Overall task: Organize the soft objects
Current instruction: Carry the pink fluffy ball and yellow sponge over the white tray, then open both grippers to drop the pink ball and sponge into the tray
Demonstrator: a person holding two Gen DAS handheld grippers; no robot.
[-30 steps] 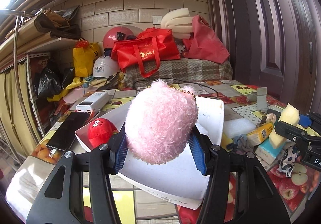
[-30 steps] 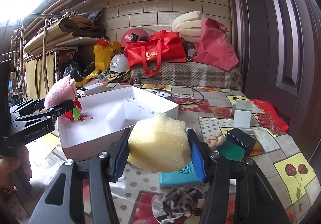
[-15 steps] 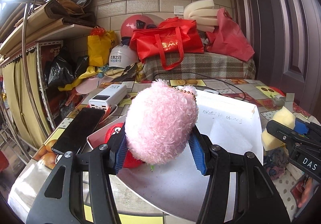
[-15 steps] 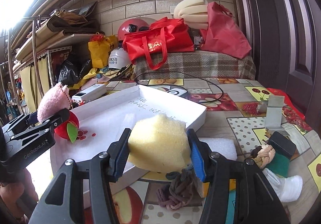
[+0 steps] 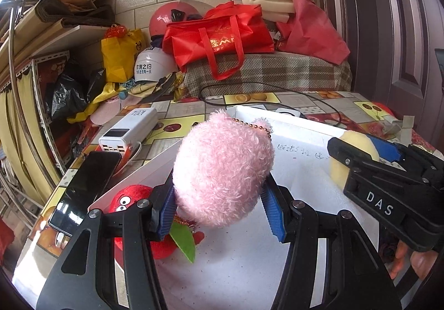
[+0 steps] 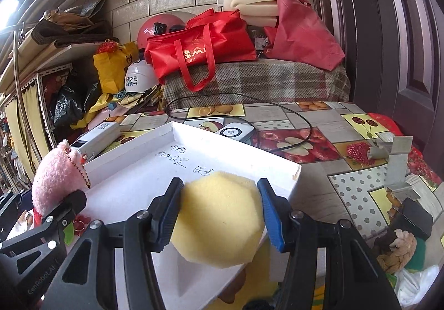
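My left gripper [image 5: 219, 210] is shut on a fluffy pink plush toy [image 5: 222, 171] with a bead chain, held over the left part of a shallow white box [image 5: 299, 126]. Below it in the box lies a red plush with googly eyes and a green leaf [image 5: 133, 199]. My right gripper [image 6: 219, 212] is shut on a yellow sponge [image 6: 219, 218], held above the near right part of the same box [image 6: 233, 143]. In the right wrist view the pink plush [image 6: 55, 176] and left gripper show at the left; in the left wrist view the sponge [image 5: 352, 149] shows at the right.
A black phone [image 5: 86, 185] and a white power bank [image 5: 127, 132] lie left of the box. A white disc charger with a black cable [image 6: 236, 132] sits behind it. At the right lie a black block [image 6: 413, 218], a braided rope toy [image 6: 396, 251] and a metal bracket [image 6: 396, 160]. Bags and helmets crowd the back.
Both grippers moved in over the white box, each still gripping its item. The red plush now lies directly under the left gripper, and the sponge hangs over the box's inside.
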